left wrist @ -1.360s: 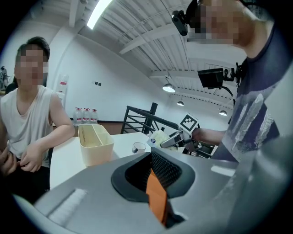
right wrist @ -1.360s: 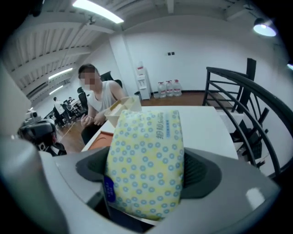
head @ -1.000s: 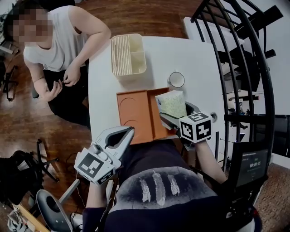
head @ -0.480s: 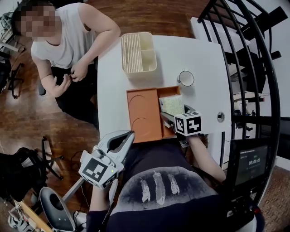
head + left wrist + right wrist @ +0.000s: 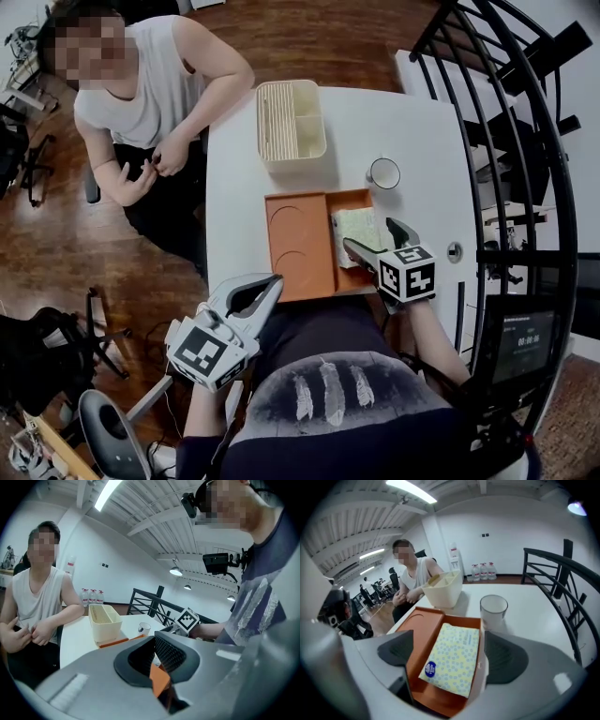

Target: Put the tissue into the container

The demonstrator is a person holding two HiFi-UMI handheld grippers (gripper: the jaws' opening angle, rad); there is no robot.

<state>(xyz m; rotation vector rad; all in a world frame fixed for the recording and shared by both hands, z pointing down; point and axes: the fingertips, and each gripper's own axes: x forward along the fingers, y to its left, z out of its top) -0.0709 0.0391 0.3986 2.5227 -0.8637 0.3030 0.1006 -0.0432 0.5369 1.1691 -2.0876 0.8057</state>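
The tissue pack (image 5: 354, 227), yellow with blue dots, lies flat in the right compartment of the orange container (image 5: 298, 246) on the white table. My right gripper (image 5: 375, 239) stands open at the pack's near end. In the right gripper view, the pack (image 5: 453, 656) lies between the pads with orange floor (image 5: 423, 630) showing beside the left pad. The right pad is outside the container's wall. My left gripper (image 5: 267, 286) hangs off the table's near edge over my lap, shut and holding nothing; its pads (image 5: 161, 651) meet at the tips.
A cream divided box (image 5: 291, 122) stands at the table's far side, and a glass cup (image 5: 384, 172) sits just beyond the container's right corner. A seated person (image 5: 141, 103) is at the table's left. A black railing (image 5: 525, 141) runs along the right.
A second ago the pack sat higher between the right gripper's jaws; now it rests in the compartment, and the gripper has drawn back a little toward me. The left gripper has hardly moved.
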